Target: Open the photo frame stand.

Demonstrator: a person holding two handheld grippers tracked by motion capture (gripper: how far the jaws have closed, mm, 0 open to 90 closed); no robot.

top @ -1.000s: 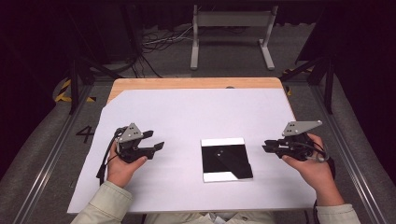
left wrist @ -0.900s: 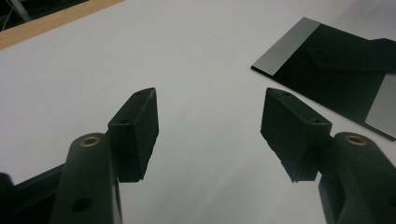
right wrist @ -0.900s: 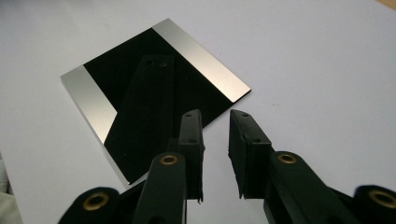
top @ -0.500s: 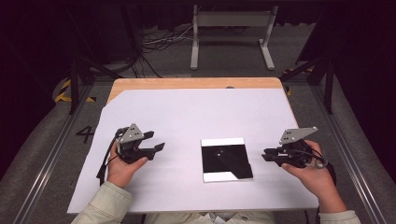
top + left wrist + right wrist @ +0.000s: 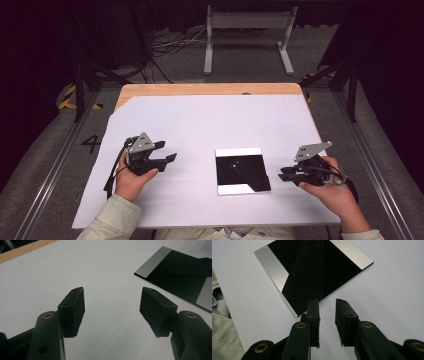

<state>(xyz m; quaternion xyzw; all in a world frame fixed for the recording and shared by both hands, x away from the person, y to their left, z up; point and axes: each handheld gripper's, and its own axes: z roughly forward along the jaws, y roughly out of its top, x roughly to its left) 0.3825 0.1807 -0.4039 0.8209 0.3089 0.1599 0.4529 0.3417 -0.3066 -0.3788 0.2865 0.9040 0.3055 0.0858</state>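
A flat black square plate (image 5: pixel 242 171) with silver strips along two edges lies on the white sheet (image 5: pixel 210 120), near the table's front. My left gripper (image 5: pixel 167 152) rests on the sheet to the plate's left, pointing toward it, and its jaws stand wide apart with nothing between them. In the left gripper view the plate (image 5: pixel 180 275) lies beyond my left gripper (image 5: pixel 112 307), at the upper right. My right gripper (image 5: pixel 281 174) sits just right of the plate. In the right gripper view my right gripper (image 5: pixel 327 307) shows a narrow empty gap, tips close to the corner of the plate (image 5: pixel 317 270).
The white sheet covers most of a wooden tabletop (image 5: pixel 200 89). Metal rails (image 5: pixel 370 165) run along both sides of the table. A white metal stand (image 5: pixel 247 22) and cables lie on the floor behind. A pale sleeve (image 5: pixel 222 335) is near the front edge.
My right gripper has drifted slightly toward the table's near edge and sits lower beside the plate. The left gripper and the plate have stayed where they were.
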